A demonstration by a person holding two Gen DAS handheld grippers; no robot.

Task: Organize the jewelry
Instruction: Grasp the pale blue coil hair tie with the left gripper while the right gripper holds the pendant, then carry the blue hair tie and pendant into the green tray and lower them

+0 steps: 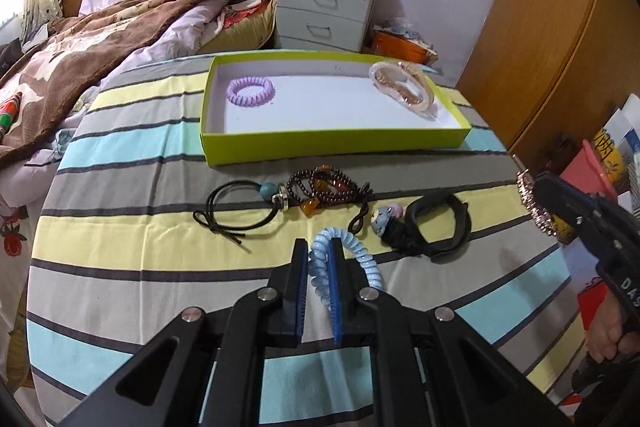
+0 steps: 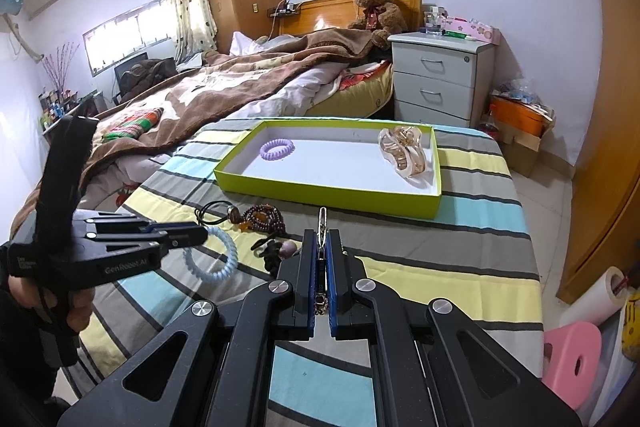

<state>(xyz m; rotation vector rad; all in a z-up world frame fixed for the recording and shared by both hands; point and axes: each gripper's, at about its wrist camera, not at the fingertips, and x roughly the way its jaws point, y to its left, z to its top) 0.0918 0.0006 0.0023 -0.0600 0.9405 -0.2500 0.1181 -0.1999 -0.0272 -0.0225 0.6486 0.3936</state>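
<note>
Box (image 1: 332, 147) at the counter's far edge holds purple coil (image 1: 251, 91) and hair clip (image 1: 404, 89). Left claw (image 1: 318, 247) pinches blue coil (image 1: 360, 255); right claw (image 2: 321, 239) pinches rhinestone clip (image 2: 321, 223). Beads (image 1: 332, 187), cord (image 1: 236, 203), black bands (image 1: 438, 223) remain mid-counter.

A table with a striped cloth (image 1: 132, 163) is holding a green box (image 1: 332, 143). Lying on the cloth near the box are a black cord with a blue bead (image 1: 240, 203), dark brown beads (image 1: 328, 185), and a black hair tie (image 1: 436, 223).
</note>
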